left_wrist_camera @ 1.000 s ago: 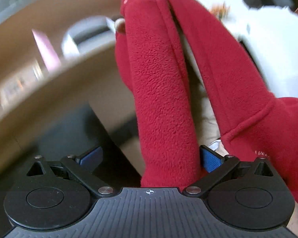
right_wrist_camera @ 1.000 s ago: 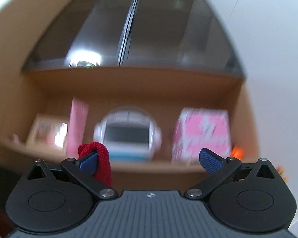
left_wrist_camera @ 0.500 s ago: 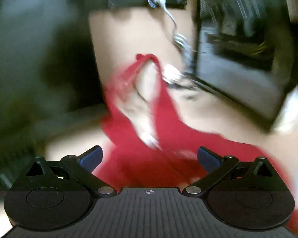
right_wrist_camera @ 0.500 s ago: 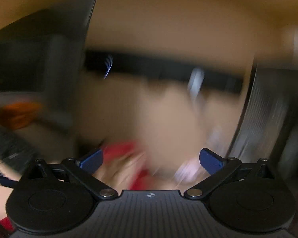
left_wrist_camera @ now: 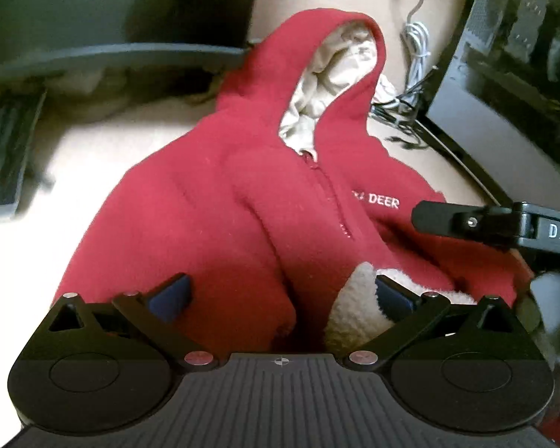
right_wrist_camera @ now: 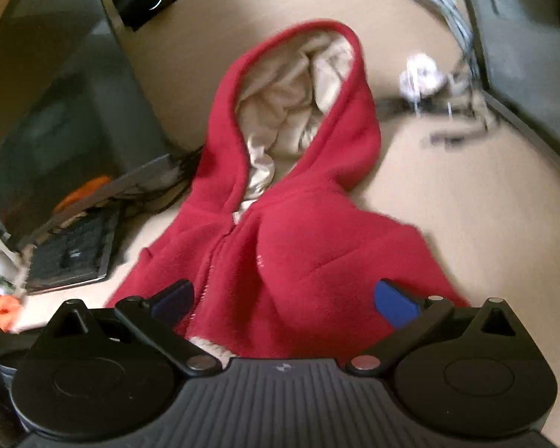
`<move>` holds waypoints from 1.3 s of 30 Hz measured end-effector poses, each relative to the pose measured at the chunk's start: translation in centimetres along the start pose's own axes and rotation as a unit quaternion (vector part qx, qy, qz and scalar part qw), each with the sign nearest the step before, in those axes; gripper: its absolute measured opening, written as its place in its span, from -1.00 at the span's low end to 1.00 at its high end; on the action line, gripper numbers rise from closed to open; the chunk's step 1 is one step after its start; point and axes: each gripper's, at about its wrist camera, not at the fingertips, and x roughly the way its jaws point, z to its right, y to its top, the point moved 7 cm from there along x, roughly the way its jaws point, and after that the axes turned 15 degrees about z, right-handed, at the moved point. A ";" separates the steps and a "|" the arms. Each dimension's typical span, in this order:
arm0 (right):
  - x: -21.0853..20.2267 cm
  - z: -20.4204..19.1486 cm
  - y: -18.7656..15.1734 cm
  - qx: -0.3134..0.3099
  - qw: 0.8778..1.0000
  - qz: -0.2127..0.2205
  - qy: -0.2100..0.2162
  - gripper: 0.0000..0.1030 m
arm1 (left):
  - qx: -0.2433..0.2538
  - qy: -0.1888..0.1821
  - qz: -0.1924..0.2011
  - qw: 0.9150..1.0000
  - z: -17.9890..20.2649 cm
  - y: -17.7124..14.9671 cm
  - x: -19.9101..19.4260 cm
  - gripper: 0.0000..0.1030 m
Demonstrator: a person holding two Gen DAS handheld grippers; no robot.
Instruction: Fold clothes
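Left wrist: hoodie point(left_wrist_camera: 212, 220) flat on counter point(left_wrist_camera: 67, 171), zipped, hood up, unfolded. Left tongs point(left_wrist_camera: 280, 295) spread over hem, pinching nothing. Right tongs point(right_wrist_camera: 283, 298) spread likewise. Laid out only; sleeves, body, hood left to fold.

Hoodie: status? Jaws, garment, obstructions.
Left gripper and right gripper: jaws open, holding nothing. Red hoodie face-up on desk, zipped, unfolded. Cables and keyboard close by.

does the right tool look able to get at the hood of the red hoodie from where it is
Probably yes: the hood lies flat and uncovered straight ahead of the open right tool, with only the hoodie's own body between them.
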 end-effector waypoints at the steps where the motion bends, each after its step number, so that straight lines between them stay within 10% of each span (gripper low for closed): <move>1: 1.0 0.7 0.9 -0.008 1.000 0.004 -0.009 1.00 | 0.004 -0.001 0.004 1.000 -0.3 0.8 0.9 1.00; 8: 6.6 3.8 5.2 -0.040 0.997 0.012 -0.065 1.00 | 0.063 -0.012 0.001 0.998 -1.8 4.2 4.2 1.00; 16: -6.0 2.6 3.6 -0.216 0.970 0.039 -0.109 1.00 | 0.218 0.065 0.016 0.974 -6.5 3.9 -6.1 1.00; 23: -13.6 -1.5 -0.9 -0.229 0.969 0.022 -0.093 1.00 | 0.158 0.013 -0.024 0.987 -7.0 0.7 -12.6 1.00; 32: -9.8 -6.4 -3.5 -0.048 0.994 -0.057 0.075 1.00 | 0.016 -0.090 -0.015 0.996 -5.2 1.1 -13.3 1.00; 35: -10.0 -3.3 -4.0 -0.128 0.990 -0.050 -0.045 1.00 | 0.062 -0.025 -0.018 0.998 -5.5 0.8 -13.5 1.00; 39: -12.8 0.3 -1.4 -0.269 0.938 0.028 -0.217 1.00 | 0.175 0.087 -0.006 0.981 -7.3 0.8 -14.1 1.00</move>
